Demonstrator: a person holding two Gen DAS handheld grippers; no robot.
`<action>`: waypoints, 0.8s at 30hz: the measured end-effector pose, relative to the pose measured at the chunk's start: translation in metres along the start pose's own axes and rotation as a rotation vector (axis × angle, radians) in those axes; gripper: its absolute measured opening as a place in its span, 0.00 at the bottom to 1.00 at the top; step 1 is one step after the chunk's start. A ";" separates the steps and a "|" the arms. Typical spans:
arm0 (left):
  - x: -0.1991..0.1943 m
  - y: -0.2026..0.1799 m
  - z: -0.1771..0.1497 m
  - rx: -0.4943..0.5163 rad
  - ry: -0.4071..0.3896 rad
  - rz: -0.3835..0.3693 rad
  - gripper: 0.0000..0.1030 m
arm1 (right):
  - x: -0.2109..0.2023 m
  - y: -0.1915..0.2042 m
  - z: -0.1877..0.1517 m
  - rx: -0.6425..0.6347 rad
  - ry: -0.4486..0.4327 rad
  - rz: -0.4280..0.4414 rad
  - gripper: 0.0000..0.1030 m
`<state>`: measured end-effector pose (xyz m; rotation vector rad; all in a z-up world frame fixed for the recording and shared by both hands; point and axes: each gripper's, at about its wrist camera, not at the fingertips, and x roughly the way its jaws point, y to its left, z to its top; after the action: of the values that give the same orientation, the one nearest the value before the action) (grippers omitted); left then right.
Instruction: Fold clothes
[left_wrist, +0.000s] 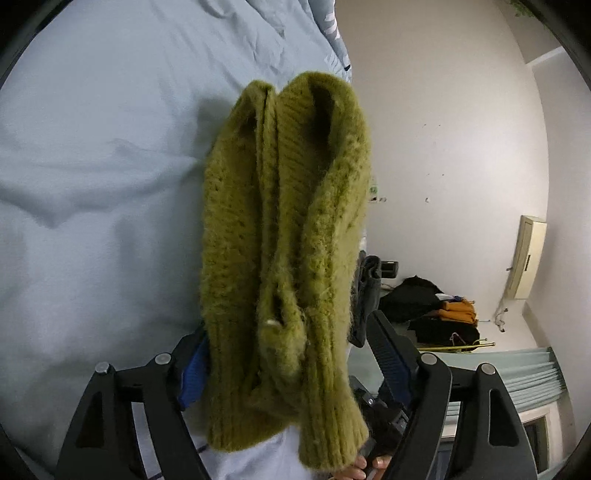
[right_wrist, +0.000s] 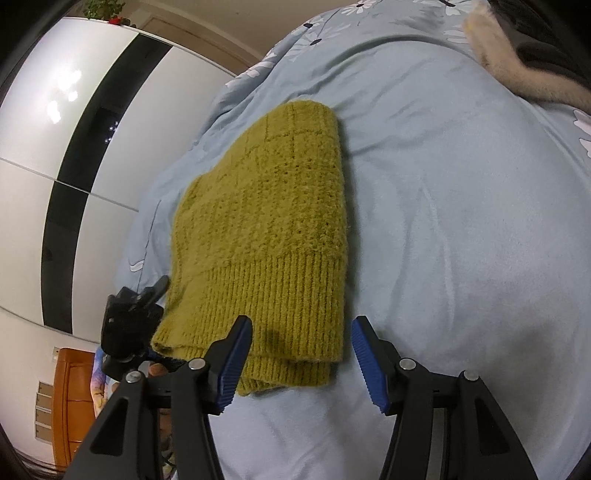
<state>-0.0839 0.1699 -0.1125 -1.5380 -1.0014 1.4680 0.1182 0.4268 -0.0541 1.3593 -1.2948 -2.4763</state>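
Observation:
A fuzzy olive-green knit sweater lies folded in layers on the pale blue bed cover. In the left wrist view the sweater fills the middle, seen edge-on, its ribbed hem between the fingers of my left gripper, whose jaws stand wide apart around it. My right gripper is open just in front of the ribbed hem, not touching it. The left gripper also shows in the right wrist view, at the sweater's left corner.
A beige and dark garment lies at the bed's far right. A white and black wardrobe stands left of the bed. Dark and orange clothes are piled by the wall. A wooden drawer unit stands low left.

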 end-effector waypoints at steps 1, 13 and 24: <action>0.002 -0.002 0.002 -0.001 -0.001 0.006 0.77 | 0.000 0.000 -0.001 0.001 -0.001 0.001 0.58; -0.001 -0.029 0.000 0.051 -0.087 0.142 0.33 | -0.020 0.006 -0.023 0.038 -0.039 0.059 0.69; -0.027 0.025 -0.008 -0.133 -0.134 -0.047 0.31 | 0.005 0.010 -0.015 0.066 -0.004 0.055 0.84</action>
<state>-0.0761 0.1351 -0.1245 -1.5134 -1.2272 1.5134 0.1226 0.4081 -0.0549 1.3138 -1.4068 -2.4224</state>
